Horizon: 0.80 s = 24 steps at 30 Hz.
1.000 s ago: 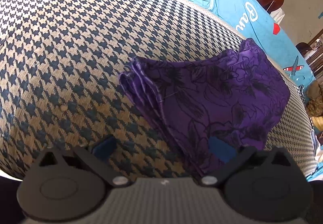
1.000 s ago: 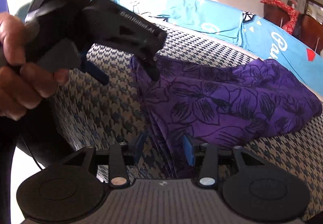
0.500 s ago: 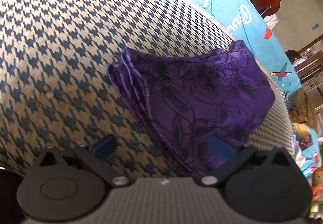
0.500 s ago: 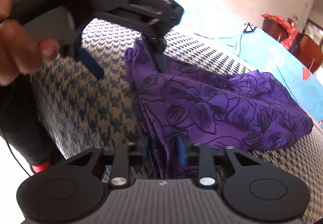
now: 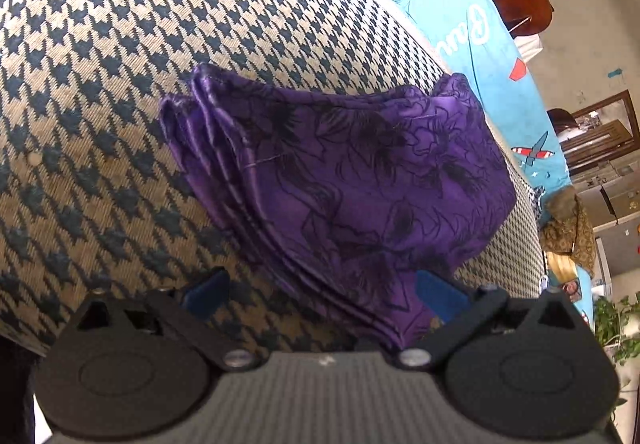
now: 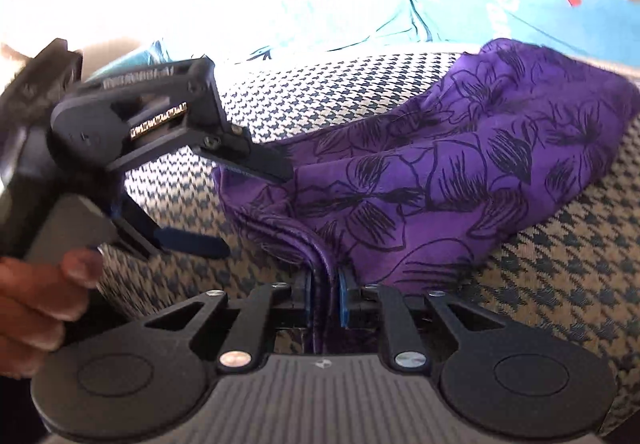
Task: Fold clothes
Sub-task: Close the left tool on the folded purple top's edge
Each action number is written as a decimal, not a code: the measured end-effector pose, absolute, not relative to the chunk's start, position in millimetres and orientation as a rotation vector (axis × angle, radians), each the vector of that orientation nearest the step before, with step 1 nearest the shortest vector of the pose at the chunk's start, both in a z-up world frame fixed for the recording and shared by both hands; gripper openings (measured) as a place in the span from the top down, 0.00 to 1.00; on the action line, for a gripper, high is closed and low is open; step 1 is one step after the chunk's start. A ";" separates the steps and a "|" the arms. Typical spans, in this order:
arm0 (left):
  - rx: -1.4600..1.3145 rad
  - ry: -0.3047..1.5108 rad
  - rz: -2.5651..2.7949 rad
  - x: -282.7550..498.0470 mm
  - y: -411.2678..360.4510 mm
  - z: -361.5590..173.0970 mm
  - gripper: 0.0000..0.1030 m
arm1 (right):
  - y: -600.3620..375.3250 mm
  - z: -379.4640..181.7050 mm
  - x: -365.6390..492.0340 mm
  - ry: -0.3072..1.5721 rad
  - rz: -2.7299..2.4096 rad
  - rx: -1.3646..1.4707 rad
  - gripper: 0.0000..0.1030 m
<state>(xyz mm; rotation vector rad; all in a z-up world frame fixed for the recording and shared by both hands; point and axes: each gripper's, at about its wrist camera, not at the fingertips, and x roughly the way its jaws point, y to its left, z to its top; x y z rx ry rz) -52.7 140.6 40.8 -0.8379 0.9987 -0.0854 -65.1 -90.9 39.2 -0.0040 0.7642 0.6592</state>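
Purple cloth [image 6: 420,180], corner hidden between closing right tongs [image 6: 323,298]

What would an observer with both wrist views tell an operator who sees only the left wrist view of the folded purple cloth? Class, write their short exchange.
Operator: I can't see the right gripper. Is it on the cloth?
Observer: Yes. The right gripper has its jaws closing on the stacked near edge of the purple cloth.
Operator: How does my left gripper look from the side?
Observer: The left gripper is open, its upper finger over the cloth's corner and its lower finger over the houndstooth cover.
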 end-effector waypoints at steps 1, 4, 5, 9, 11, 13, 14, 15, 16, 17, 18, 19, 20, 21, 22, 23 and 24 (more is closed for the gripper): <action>-0.843 0.997 -0.084 -51.1 140.5 40.7 0.00 | -93.1 38.6 -63.0 0.772 0.660 0.019 0.87; -0.856 0.993 -0.078 -43.9 139.4 39.1 0.00 | -99.4 38.6 -58.3 0.788 0.662 0.078 0.87; -0.858 0.991 -0.076 -41.4 138.8 38.5 0.00 | -101.2 38.6 -57.1 0.791 0.663 0.095 0.87; -0.843 0.983 -0.064 -32.1 136.4 38.8 0.00 | -108.2 40.8 -54.3 0.803 0.666 0.159 0.87; -0.835 0.978 -0.054 -27.3 135.8 40.0 0.00 | -112.5 41.6 -52.2 0.811 0.668 0.196 0.87; -0.837 0.967 -0.042 -23.7 136.5 40.3 0.00 | -114.4 42.3 -51.3 0.812 0.669 0.211 0.87; -0.838 0.959 -0.034 -22.4 137.0 40.3 0.01 | -114.0 42.7 -51.9 0.810 0.668 0.207 0.87; -0.827 0.952 -0.026 -21.2 136.7 41.0 0.04 | -113.5 42.7 -52.8 0.809 0.668 0.199 0.87; -0.816 0.945 -0.018 -20.0 136.3 41.7 0.07 | -112.9 42.7 -53.7 0.807 0.668 0.191 0.87; -0.802 0.939 -0.009 -19.0 136.1 42.4 0.15 | -111.7 42.7 -54.8 0.804 0.668 0.174 0.87; -0.783 0.938 -0.002 -18.6 136.3 43.1 0.24 | -110.5 42.6 -55.9 0.801 0.668 0.157 0.87; -0.763 0.937 0.005 -18.2 136.4 43.8 0.29 | -109.2 42.6 -57.0 0.798 0.667 0.139 0.87; -0.743 0.935 0.012 -17.8 136.6 44.5 0.38 | -108.0 42.5 -58.1 0.795 0.667 0.121 0.86; -0.729 0.934 0.018 -17.7 137.3 44.9 0.45 | -106.0 42.3 -59.6 0.791 0.668 0.100 0.86; -0.737 0.931 0.020 -18.6 140.1 44.3 0.48 | -104.2 41.9 -60.9 0.789 0.668 0.081 0.86; -0.745 0.929 0.021 -19.5 142.9 43.7 0.50 | -102.0 41.1 -62.0 0.785 0.666 0.056 0.86; -0.753 0.926 0.023 -20.4 145.7 43.1 0.51 | -99.7 40.4 -63.1 0.780 0.663 0.031 0.86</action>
